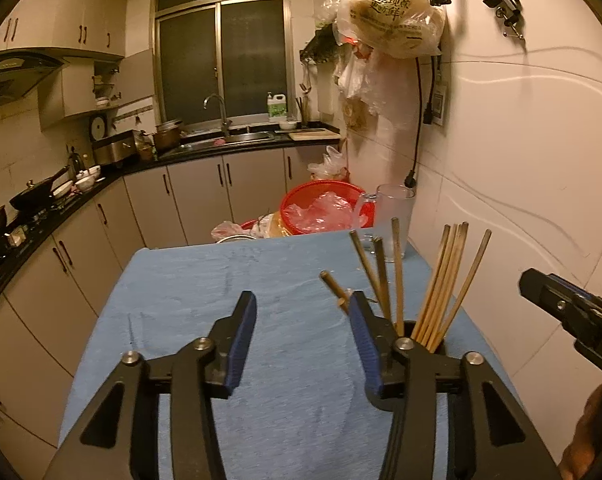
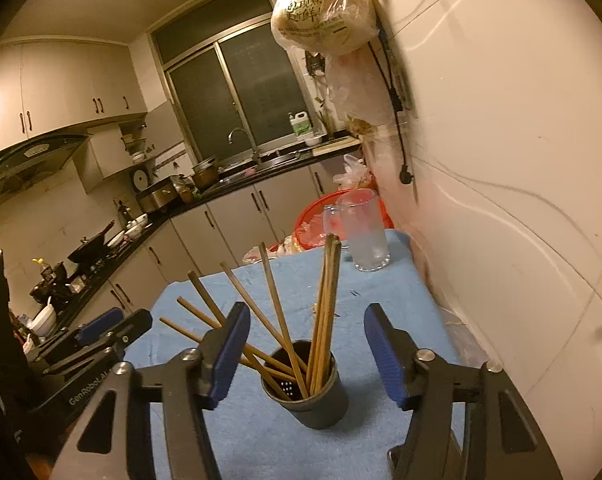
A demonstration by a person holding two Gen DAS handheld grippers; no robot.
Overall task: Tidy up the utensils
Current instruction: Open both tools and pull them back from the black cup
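Both tongs, left (image 1: 303,312) and right (image 2: 307,326), you hold spread wide with nothing between them. Task status: apparently near done. Chopsticks (image 2: 321,312): all visible ones stand in the dark perforated holder (image 2: 313,396) on the blue-clothed table (image 1: 205,280), fanned left and upright; none seems loose, though the near edge is hidden. Glass mug (image 2: 365,236): at the far corner, looks empty.

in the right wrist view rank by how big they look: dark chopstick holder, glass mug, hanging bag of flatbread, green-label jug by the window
1. hanging bag of flatbread
2. dark chopstick holder, though it sits nearest the camera, so its rank is unsure
3. glass mug, close to the holder in apparent size
4. green-label jug, clearly smallest and farthest
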